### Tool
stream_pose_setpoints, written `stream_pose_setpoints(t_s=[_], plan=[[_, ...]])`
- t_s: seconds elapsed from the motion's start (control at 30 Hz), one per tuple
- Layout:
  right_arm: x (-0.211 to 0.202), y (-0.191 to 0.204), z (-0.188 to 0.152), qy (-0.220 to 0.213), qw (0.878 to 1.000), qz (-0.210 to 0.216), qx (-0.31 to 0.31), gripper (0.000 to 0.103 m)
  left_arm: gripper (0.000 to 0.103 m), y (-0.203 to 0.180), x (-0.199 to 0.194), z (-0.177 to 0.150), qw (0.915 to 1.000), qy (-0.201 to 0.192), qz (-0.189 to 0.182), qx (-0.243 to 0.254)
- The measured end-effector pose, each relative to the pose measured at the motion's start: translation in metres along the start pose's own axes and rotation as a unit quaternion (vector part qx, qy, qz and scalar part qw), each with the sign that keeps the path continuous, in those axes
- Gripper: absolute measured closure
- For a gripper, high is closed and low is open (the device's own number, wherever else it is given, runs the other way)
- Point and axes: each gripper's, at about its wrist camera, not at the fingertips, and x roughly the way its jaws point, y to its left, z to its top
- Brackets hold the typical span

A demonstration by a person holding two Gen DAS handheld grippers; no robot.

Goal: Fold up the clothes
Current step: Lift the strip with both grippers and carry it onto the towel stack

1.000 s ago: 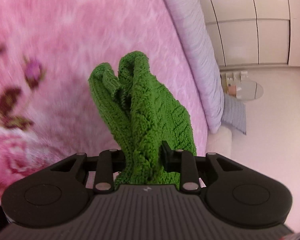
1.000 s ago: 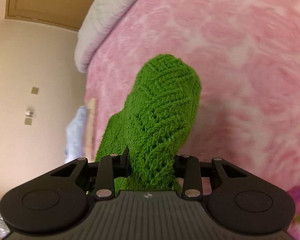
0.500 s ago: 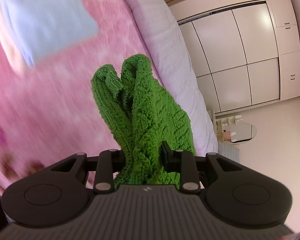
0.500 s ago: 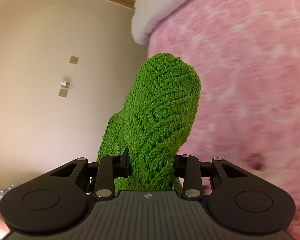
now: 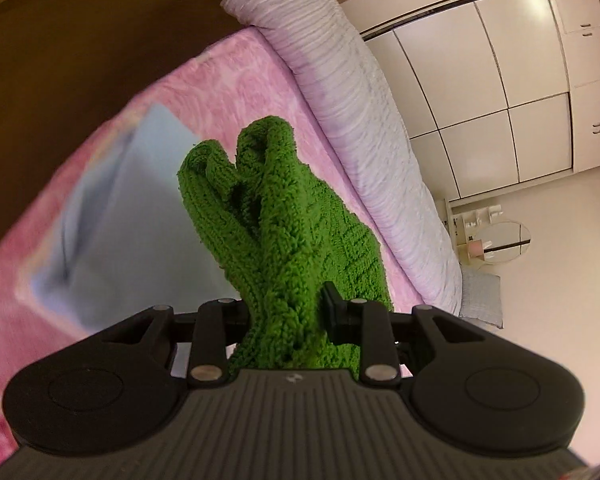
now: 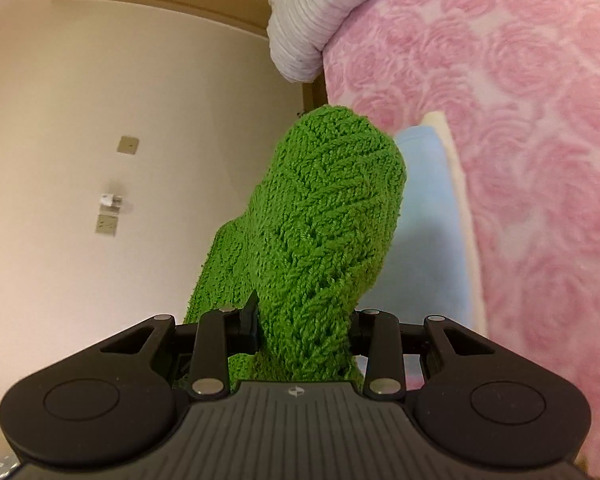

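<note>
A thick green knitted garment [image 5: 288, 240] bulges up between the jaws of my left gripper [image 5: 286, 320], which is shut on it. In the right wrist view another bunched part of the green knit [image 6: 320, 232] stands between the jaws of my right gripper [image 6: 304, 328], also shut on it. Both grippers hold it in the air above a bed with a pink rose-patterned blanket [image 6: 540, 160]. A folded light blue cloth [image 5: 120, 232] lies on the blanket just beyond the knit, and the right wrist view shows the blue cloth [image 6: 424, 216] on top of a cream one [image 6: 456, 184].
A rolled pale lilac quilt [image 5: 360, 112] lies along the bed's far side. Behind the bed stands a dark brown headboard [image 5: 80, 48]. White wardrobe doors [image 5: 500, 80] and a small round table [image 5: 500, 240] are at the right. A beige wall with sockets [image 6: 108, 224] is left of the bed.
Both grippers have swept across the bed with the green knit still gripped. The blue folded cloth came into view and now lies just behind the knit; headboard and wall have appeared.
</note>
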Motion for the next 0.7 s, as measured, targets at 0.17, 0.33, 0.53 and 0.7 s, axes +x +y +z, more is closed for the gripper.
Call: stream_pose_setpoints(t_s=[0.17, 0.33, 0.53, 0.7], plan=[[0.047, 0.004, 0.018, -0.013, 1.0, -0.022, -0.002, 0.068, 0.078, 0.031, 0.031, 0.042, 0.9998, 0.01, -0.014, 0.0], [0.082, -0.009, 0.032, -0.028, 0.999, -0.041, -0.009, 0.067, 0.077, 0.065, 0.066, 0.063, 0.9996, 0.02, -0.02, 0.009], [0.129, -0.04, 0.031, -0.027, 0.991, -0.127, -0.013, 0.042, 0.073, 0.102, 0.098, 0.059, 0.9988, 0.026, 0.029, 0.029], [0.118, -0.019, 0.029, -0.046, 0.979, -0.186, -0.062, 0.03, 0.074, 0.098, 0.072, 0.057, 0.9983, 0.007, 0.048, 0.031]])
